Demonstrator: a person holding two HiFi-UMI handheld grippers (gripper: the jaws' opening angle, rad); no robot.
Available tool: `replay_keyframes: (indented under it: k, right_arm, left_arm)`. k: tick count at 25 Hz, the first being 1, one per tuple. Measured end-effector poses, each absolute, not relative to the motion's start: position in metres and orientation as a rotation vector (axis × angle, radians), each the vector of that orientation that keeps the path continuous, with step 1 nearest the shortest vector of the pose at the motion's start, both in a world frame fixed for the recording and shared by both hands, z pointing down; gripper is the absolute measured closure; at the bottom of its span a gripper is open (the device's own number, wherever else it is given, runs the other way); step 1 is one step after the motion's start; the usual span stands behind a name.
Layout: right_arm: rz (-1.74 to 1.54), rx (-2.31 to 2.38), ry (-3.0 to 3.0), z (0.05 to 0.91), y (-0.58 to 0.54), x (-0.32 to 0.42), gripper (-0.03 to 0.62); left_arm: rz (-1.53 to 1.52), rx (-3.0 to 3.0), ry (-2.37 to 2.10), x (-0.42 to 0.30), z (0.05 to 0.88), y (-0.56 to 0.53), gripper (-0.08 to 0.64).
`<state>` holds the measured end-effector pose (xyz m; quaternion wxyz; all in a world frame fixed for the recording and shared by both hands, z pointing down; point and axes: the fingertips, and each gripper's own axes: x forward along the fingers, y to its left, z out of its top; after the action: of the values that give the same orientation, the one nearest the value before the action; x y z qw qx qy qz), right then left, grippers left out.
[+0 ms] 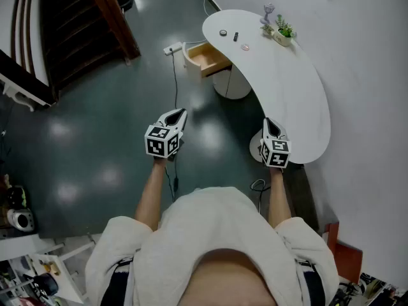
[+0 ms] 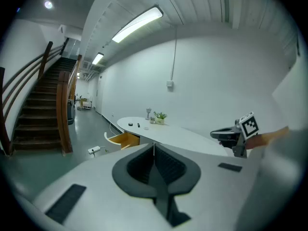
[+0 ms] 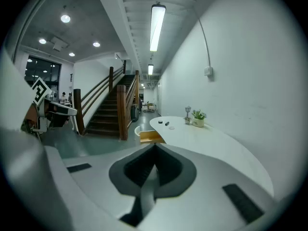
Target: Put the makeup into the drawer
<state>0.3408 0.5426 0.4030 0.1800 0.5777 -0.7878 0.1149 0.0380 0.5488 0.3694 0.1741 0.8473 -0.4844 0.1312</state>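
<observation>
**Head view.** The makeup, three small pieces, lies at the far end of the curved white worktop in the upper middle of the frame, just left of a plant pot. The drawer stands pulled out below that end, to the left of the pieces. The left gripper hangs over the dark floor at centre, and the right gripper is over the near end of the worktop. Both are well apart from the makeup, so the step in hand looks like the approach. It would be best to walk up before reaching.

**Left gripper view.** Its jaws are pressed together with nothing between them. The drawer shows at centre left with the makeup above it on the worktop. This gripper sits on the drawer side, so it could steady the drawer front if needed.

**Right gripper view.** These jaws also meet, empty. The makeup lies right of centre, beyond the jaw tips. They should be spread before they come down. Each piece is small and low, so take one at a time, from above.
</observation>
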Motion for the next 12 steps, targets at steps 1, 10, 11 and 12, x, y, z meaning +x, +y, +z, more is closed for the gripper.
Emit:
replay_keyframes:
  k: [1,10,11,12]
  right_arm:
    - [0.328,1.631,-2.225,0.404,0.543,0.342,0.595]
    - [0.319,1.629,-2.239,0.407,0.546,0.354,0.595]
    - [0.307,1.638,-2.262,0.404,0.546,0.355,0.595]
    - [0.298,1.640,-2.293,0.400,0.545,0.354,0.598]
  left_arm:
    - [0.372,2.402,-1.372,0.039,0.369,0.549,0.546]
    - [0.381,2.390,-1.376,0.054,0.373,0.553,0.546]
    - [0.382,2.387,-1.376,0.056,0.374,0.554,0.546]
    - [0.384,2.384,-1.376,0.058,0.375,0.554,0.546]
